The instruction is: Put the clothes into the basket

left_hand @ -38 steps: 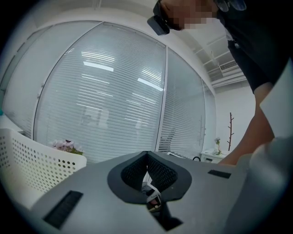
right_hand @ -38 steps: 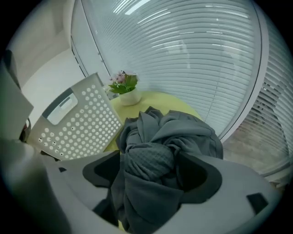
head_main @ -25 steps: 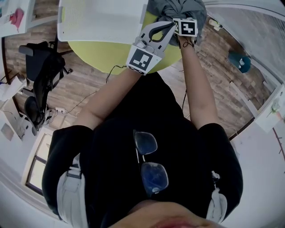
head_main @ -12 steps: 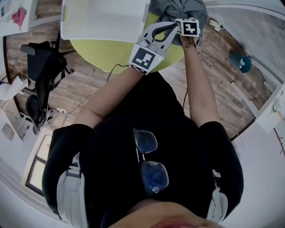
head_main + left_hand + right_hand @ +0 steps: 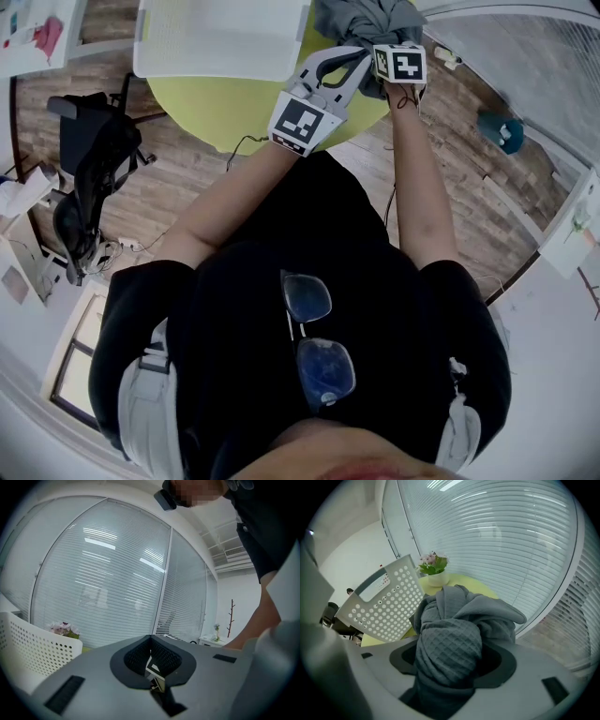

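Grey quilted cloth, a bunched grey garment (image 5: 449, 620), fills the gap of my right gripper (image 5: 452, 660). Its jaws have just been closing and now pinch a thick wad of the fabric between them, standing fairly wide because the wad is bulky. My left gripper (image 5: 151, 645) has its jaws drawn together with nothing between them. It hovers just beside the right one, on its left, pointing roughly level.

As I judge it, the task is at an early stage: the garment is gripped but not yet in the white basket (image 5: 386, 603). The basket, of perforated plastic, stands on the yellow-green table (image 5: 220, 117), to the left of my right gripper and just beyond my left one, near the cloth. The part of its inside that the head view shows looks bare. What is left is to carry the bundle leftward over the rim and let go.

Some things are hard to make out. In the head view the cloth and the marker cube cover my right jaw tips, and the picture's top edge cuts off the garment and the basket's far side. So I cannot tell whether the lower folds rest on the table or hang free, nor whether this is one garment or several. A small flower pot (image 5: 436, 573) stands beyond the cloth
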A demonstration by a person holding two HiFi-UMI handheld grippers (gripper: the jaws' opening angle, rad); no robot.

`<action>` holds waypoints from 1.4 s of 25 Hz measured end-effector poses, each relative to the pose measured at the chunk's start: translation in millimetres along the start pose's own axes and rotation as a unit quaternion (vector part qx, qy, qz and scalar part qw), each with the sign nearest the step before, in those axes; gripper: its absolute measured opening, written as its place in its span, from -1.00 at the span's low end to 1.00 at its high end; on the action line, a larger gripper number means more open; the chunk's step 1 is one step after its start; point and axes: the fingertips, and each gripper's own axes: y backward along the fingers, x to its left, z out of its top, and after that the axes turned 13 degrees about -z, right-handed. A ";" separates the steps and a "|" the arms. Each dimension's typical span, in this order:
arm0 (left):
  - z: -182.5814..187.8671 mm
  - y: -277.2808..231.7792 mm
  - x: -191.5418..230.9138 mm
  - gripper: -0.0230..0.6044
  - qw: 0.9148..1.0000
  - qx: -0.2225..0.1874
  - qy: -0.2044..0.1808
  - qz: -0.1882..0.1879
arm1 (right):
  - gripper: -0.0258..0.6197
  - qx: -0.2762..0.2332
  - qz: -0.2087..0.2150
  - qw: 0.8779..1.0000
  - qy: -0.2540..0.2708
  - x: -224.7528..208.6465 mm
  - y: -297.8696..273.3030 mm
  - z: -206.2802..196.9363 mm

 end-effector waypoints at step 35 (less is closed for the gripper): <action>86.5 87.8 -47.6 -0.89 0.990 -0.016 -0.129 0.046 | 0.06 -0.125 0.029 0.980 0.152 54.2 225.5 81.5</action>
